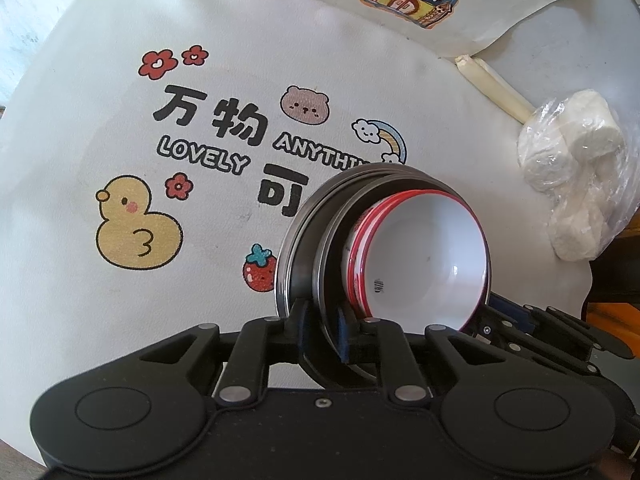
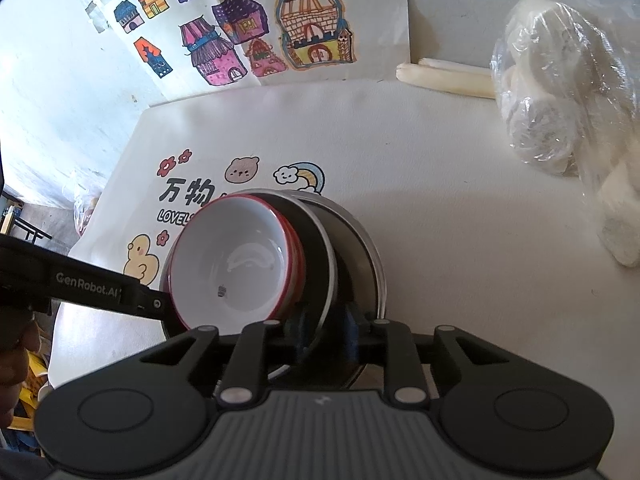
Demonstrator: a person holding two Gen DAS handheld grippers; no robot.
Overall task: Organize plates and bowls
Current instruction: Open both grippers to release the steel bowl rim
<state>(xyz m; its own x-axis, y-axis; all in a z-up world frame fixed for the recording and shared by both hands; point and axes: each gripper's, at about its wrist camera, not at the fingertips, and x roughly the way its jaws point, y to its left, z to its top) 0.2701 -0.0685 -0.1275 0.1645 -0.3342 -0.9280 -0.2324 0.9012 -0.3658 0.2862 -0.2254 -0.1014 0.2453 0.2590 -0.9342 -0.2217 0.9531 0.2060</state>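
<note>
So both grippers are clamped onto the same stack, from opposite sides. The landmark here is the white cloth [image 1: 360, 80] with the duck [image 1: 136, 224] and "LOVELY ANYTHING" print, spread over the desk [image 2: 460, 40].

Left to right in the left wrist view: the left gripper [image 1: 322, 320] has its fingers [image 1: 346, 332] closed down to a narrow gap, pinching the rims of the two dark metal plates [image 1: 304, 248]. The plates are tipped up on edge, over the right part of the cloth's print. Nested against them is a white bowl with a red rim [image 1: 432, 256], another red-rimmed bowl tucked behind it.

In the right wrist view the bowl [image 2: 236, 256] sits to the left and the metal plates [image 2: 352, 248] to the right. The right gripper [image 2: 324, 328] is also nearly closed on the plate rims near the bottom edge. The left gripper's arm reaches the bowl's rim from the left.

Right of the cloth: a plastic bag of white lumps [image 2: 560, 100], and a pale rolled stick [image 2: 444, 76] just beside it
</note>
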